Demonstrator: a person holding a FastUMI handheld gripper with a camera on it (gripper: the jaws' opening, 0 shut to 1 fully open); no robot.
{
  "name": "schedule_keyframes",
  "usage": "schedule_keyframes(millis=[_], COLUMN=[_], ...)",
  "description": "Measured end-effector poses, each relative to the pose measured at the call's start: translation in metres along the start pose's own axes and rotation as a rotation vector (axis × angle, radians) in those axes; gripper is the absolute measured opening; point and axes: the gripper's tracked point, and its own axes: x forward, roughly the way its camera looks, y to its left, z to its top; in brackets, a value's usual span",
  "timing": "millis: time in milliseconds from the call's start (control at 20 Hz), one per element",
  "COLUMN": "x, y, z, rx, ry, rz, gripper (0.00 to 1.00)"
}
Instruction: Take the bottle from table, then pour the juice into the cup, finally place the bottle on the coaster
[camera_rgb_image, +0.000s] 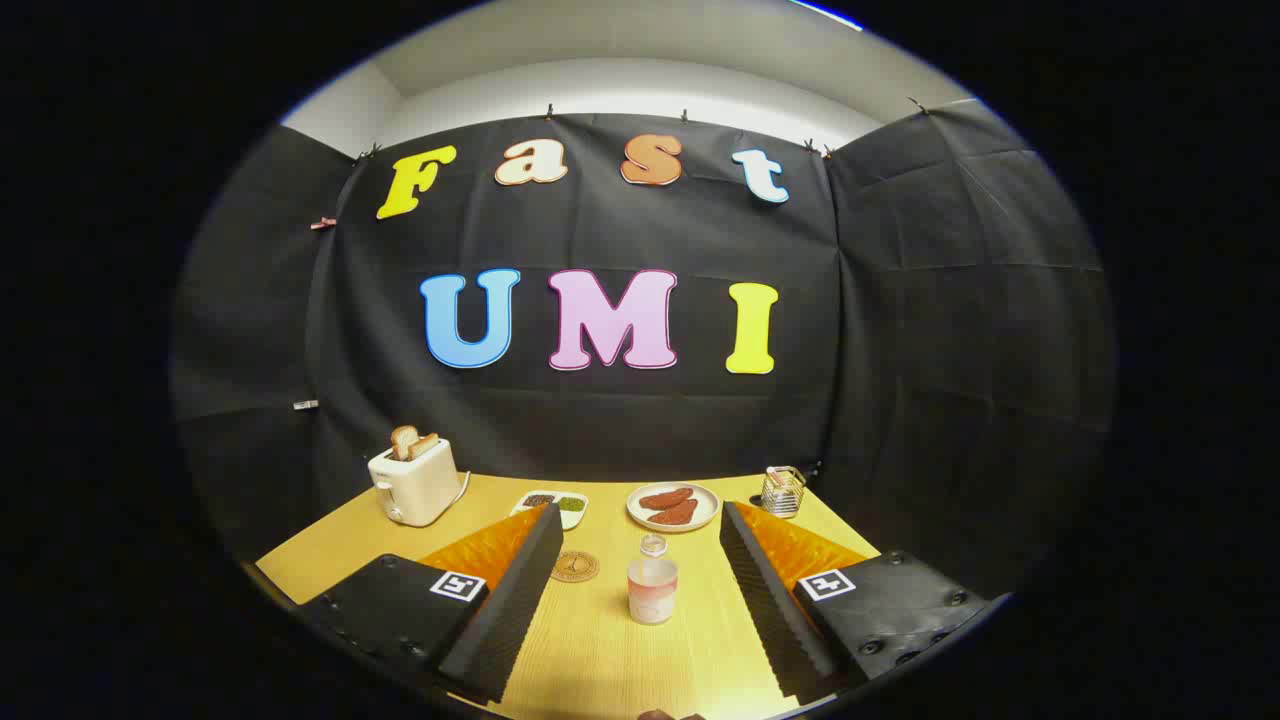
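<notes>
Gripper view: gripper (640, 590) fingers spread wide, nothing between pads, hovering over wooden table (330, 550). Cup (652, 590) stands between the fingers, touching neither. Bottle (653, 546) sits right behind the cup, mostly hidden by it; just the clear top w/ cap shows, so juice level can't be made out. Coaster (574, 566) lies flat just beside the left finger's tip, its near-left edge cut off by that finger. Beyond: plate (673, 506) w/ reddish-brown pieces, small dish (556, 503) partly hidden behind left finger, toaster (414, 482) w/ bread sticking up, wire holder (782, 491) near the wall; contents too small to tell.
</notes>
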Motion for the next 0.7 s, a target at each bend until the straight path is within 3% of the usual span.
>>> schedule_keyframes(millis=[700], x=[0.05], y=[-0.017], z=[-0.02], rx=[0.008], ry=[0.014], rz=[0.087], gripper=[0.97])
